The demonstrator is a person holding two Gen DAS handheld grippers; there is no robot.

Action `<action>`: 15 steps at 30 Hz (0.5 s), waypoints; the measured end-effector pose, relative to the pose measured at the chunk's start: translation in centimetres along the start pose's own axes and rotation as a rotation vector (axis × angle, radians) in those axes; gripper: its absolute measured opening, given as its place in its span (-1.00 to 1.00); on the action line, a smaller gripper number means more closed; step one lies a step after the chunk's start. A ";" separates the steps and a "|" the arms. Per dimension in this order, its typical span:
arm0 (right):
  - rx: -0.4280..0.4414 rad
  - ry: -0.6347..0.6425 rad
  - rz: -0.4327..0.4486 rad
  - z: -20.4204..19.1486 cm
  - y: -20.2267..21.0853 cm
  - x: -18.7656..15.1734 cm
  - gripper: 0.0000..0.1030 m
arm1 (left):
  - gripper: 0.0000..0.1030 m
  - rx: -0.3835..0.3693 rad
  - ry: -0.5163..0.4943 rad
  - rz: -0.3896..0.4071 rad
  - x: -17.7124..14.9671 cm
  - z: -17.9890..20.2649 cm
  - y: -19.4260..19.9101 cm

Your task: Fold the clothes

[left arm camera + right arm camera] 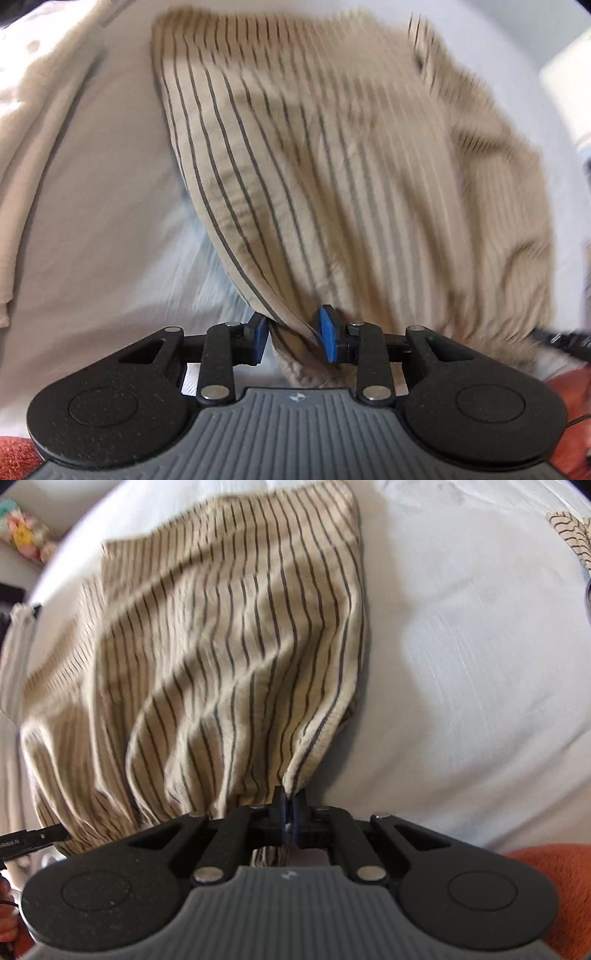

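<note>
- Two grippers, one per view, each nearest its own camera: black linkage arms on a ribbed grey body.
- Left gripper (295, 338): jaws apart, a visible gap between the two blue pads (330, 334). A bunched edge of the cloth (314, 166) hangs down through that gap, touching the right pad; whether the left pad touches it I cannot tell.
- Right gripper (290, 806): jaws together, pinched on a gathered corner of the cloth (229, 657); fabric fans upward and leftward from the pinch.
- One task garment: tan with thin dark stripes, rumpled, lifted at its near edge by both grippers, its far part lying on the sheet (461, 664). Left view is motion-blurred on the garment's right side.
- One white sheet, the largest surface, under everything.
- One plain beige cloth (40, 122), lying at far left of the left view, beside the striped garment but apart from it.
- One small patterned item (572, 535), dark wavy lines on cream, at the right view's upper right edge, well apart from the garment.
- Orange-red fabric (554, 871) at the lower corners of both views.
- Colourful blurred object (26, 535) at the right view's upper left; identity unclear.
</note>
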State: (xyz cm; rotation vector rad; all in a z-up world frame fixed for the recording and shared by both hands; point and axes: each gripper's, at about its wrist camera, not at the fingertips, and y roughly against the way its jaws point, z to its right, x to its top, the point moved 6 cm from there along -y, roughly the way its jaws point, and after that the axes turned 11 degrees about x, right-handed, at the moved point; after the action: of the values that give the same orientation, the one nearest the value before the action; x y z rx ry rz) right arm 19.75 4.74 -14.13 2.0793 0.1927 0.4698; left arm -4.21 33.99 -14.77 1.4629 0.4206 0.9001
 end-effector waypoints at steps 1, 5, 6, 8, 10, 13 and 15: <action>0.013 0.007 0.017 -0.2 0.2 0.1 -0.92 | -0.34 -0.026 0.008 0.032 0.1 0.0 0.5; 0.065 0.033 0.087 -1.2 1.0 0.5 -0.92 | -0.33 -0.063 -0.017 0.125 0.7 1.1 1.7; 0.079 0.040 0.105 -1.4 1.2 0.6 -0.92 | -0.33 -0.067 -0.020 0.125 0.9 1.2 1.8; 0.105 0.053 0.140 -1.9 1.7 0.8 -0.92 | -0.33 -0.070 -0.014 0.097 0.7 1.1 1.8; 0.108 0.058 0.157 -2.2 1.6 0.8 -0.92 | -0.34 -0.073 -0.019 0.043 0.4 1.0 1.3; 0.101 0.048 0.161 -2.0 1.4 1.1 -0.92 | -0.34 -0.076 -0.054 -0.025 -0.2 1.0 1.1; 0.100 0.043 0.158 -1.9 1.5 1.1 -0.92 | -0.33 -0.079 -0.100 -0.035 -0.8 1.3 1.5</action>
State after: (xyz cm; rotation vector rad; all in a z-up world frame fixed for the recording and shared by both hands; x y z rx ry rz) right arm 19.91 5.79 -11.71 2.1931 0.0781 0.6118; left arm -4.14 32.36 -13.37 1.4177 0.3318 0.8032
